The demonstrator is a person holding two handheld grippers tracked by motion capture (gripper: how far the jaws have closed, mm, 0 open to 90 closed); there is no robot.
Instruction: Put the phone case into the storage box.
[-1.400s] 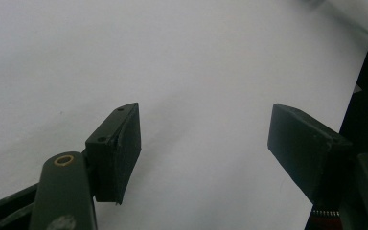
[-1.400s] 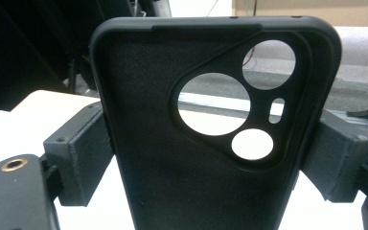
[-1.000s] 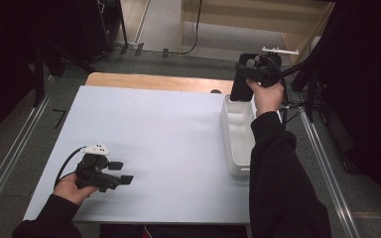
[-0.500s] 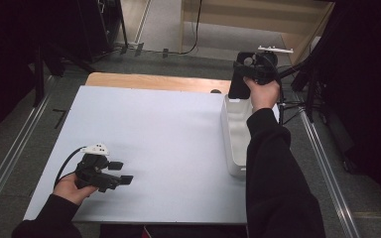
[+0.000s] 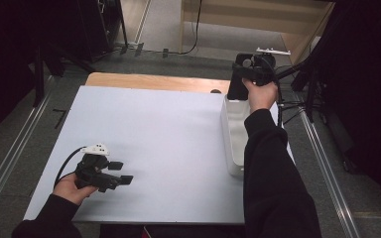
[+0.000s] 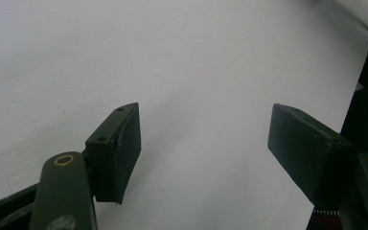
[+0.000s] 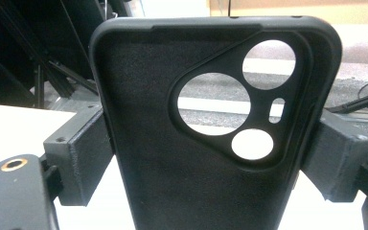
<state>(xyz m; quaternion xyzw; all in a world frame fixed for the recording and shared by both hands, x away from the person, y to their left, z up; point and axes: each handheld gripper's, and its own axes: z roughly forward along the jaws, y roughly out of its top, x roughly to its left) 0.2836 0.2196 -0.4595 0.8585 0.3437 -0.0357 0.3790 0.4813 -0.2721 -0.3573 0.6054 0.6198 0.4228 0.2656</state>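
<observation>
**Right tongs gripping phone case above bin**

Right tongs point(image 5: 242, 75) clamp my black phone case point(image 7: 211, 139) by its side edges, upright over the far end of the white bin point(image 5: 233, 144). Left tongs point(image 5: 110, 173) rest wide apart, nothing between, low on the white table point(image 5: 168, 139). Case: matte, inner side facing me, triangular camera cutout with round holes.

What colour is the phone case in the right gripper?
Black phone case, matte; the right gripper view shows it best.
</observation>
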